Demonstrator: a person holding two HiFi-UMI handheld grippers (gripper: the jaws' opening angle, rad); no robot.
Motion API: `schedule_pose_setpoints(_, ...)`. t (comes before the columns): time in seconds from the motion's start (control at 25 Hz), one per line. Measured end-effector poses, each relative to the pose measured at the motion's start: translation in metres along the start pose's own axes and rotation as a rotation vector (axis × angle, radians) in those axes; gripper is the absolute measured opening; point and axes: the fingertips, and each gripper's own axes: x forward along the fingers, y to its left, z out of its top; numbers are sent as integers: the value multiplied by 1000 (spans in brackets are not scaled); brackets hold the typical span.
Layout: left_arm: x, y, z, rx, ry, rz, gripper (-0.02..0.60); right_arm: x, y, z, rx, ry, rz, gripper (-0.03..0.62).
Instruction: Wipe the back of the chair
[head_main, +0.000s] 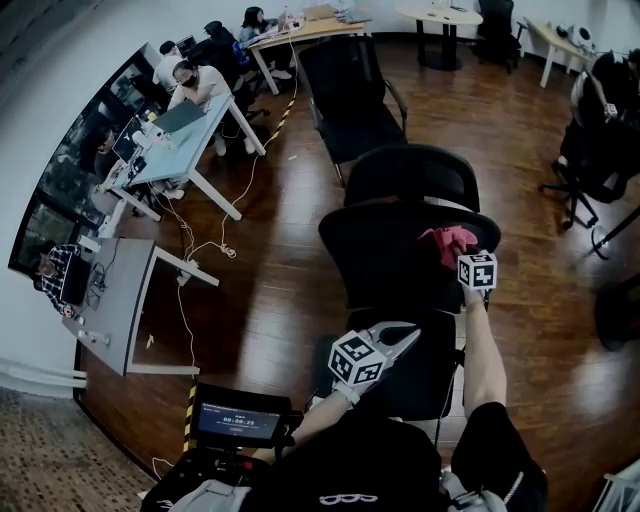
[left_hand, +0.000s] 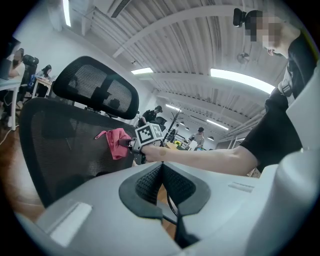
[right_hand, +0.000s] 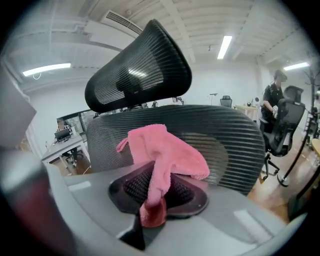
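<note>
A black mesh office chair stands in front of me, its backrest (head_main: 395, 255) topped by a headrest (head_main: 412, 175). My right gripper (head_main: 463, 252) is shut on a pink cloth (head_main: 447, 242), which lies against the upper right part of the backrest. In the right gripper view the pink cloth (right_hand: 162, 152) drapes over the right gripper (right_hand: 159, 175), with the ribbed backrest (right_hand: 230, 137) and headrest (right_hand: 140, 70) just behind. My left gripper (head_main: 403, 337) hangs lower, near the chair's seat, shut and holding nothing. The left gripper view shows the left gripper (left_hand: 161, 167), the backrest (left_hand: 60, 145) and the cloth (left_hand: 118, 142).
Another black chair (head_main: 350, 95) stands beyond on the wooden floor. Desks (head_main: 185, 140) with seated people line the left. More chairs (head_main: 600, 140) are at the right. A small screen on a stand (head_main: 240, 415) sits at the near left. Cables trail over the floor.
</note>
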Motion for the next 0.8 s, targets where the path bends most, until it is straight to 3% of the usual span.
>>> schedule_pose_setpoints(0.8,35,-18,4,21,20,-50,-8,-54,-93,-25,40,11,-152,57)
